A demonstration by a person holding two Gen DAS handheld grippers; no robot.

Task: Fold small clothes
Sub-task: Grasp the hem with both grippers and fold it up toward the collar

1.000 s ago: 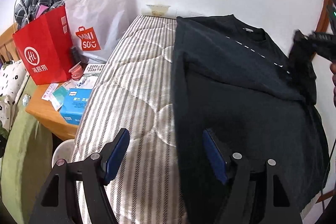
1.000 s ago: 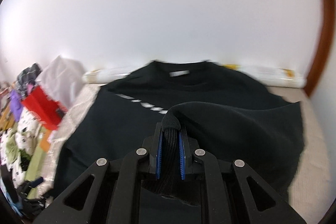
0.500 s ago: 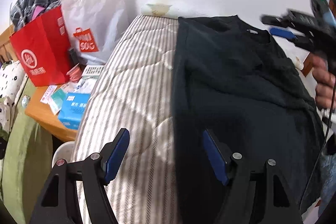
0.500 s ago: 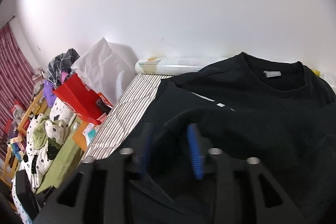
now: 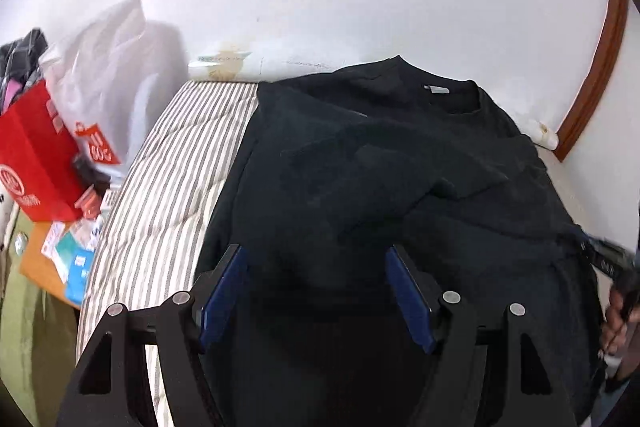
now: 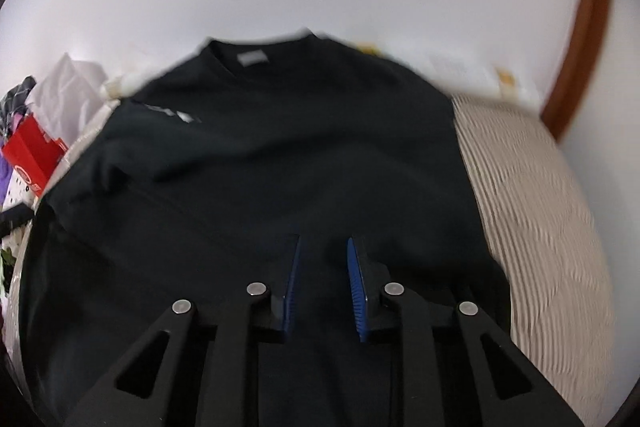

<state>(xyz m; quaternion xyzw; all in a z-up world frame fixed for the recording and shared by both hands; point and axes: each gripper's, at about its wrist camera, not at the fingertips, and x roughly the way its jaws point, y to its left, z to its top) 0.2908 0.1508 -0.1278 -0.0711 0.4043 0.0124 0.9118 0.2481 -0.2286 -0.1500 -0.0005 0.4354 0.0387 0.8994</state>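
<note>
A black sweatshirt (image 5: pixel 380 187) lies flat on the striped mattress (image 5: pixel 160 195), collar and grey label at the far end, and a sleeve is folded across its chest. My left gripper (image 5: pixel 316 291) hovers open over the shirt's lower left part, with nothing between its blue pads. In the right wrist view the shirt (image 6: pixel 280 155) fills the middle. My right gripper (image 6: pixel 323 279) hangs over its lower part, jaws closing with a narrow gap left. I see no cloth pinched between them. In the left wrist view the right gripper (image 5: pixel 600 259) appears at the shirt's right edge, held by a hand (image 5: pixel 620 315).
A red paper bag (image 5: pixel 32 163) and a white shopping bag (image 5: pixel 108 79) stand left of the bed, over a wooden side table (image 5: pixel 44 267) strewn with small boxes. A white wall runs behind the bed head. Bare mattress (image 6: pixel 532 211) shows right of the shirt.
The right gripper let go of the sleeve, which now lies across the chest, then came down by the shirt's lower right. The left gripper moved right, over the shirt.
</note>
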